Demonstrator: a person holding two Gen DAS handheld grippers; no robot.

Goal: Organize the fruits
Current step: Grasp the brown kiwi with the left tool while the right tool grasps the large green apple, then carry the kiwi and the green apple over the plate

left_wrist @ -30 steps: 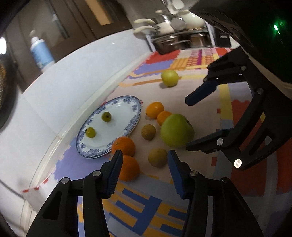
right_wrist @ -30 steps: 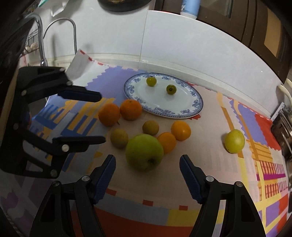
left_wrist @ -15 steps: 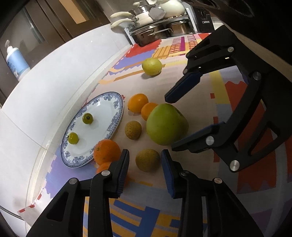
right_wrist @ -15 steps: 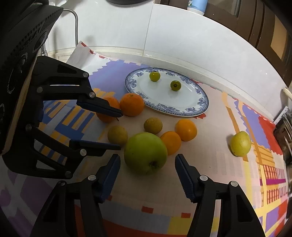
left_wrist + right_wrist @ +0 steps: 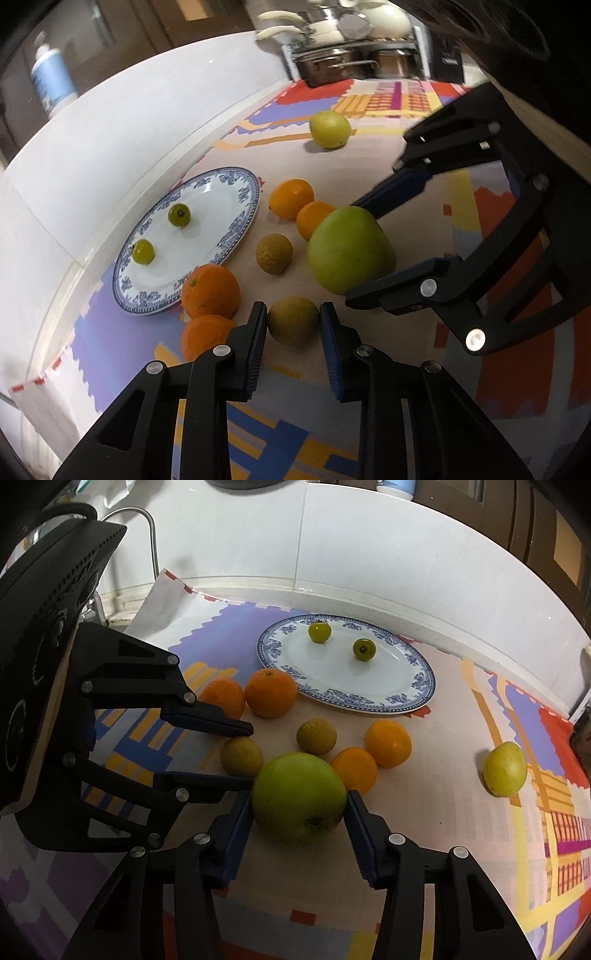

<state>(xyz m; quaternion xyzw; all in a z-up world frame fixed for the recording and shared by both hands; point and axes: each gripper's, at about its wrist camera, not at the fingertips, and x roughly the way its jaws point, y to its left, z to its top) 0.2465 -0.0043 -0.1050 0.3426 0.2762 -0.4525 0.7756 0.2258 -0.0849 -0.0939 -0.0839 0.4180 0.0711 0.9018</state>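
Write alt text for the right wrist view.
Right tongs bracket a big green apple on a patterned mat, pads at its sides. Left tongs straddle a small brown fruit; behind, oranges and a plate with two small green fruits.

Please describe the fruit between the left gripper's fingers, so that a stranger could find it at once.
Start at the blue-patterned plate on the colourful mat; two oranges lie at its near edge. Just right of them, a small fruit sits between the left gripper fingers. It is dull brownish-yellow, far smaller than the green apple beside it.
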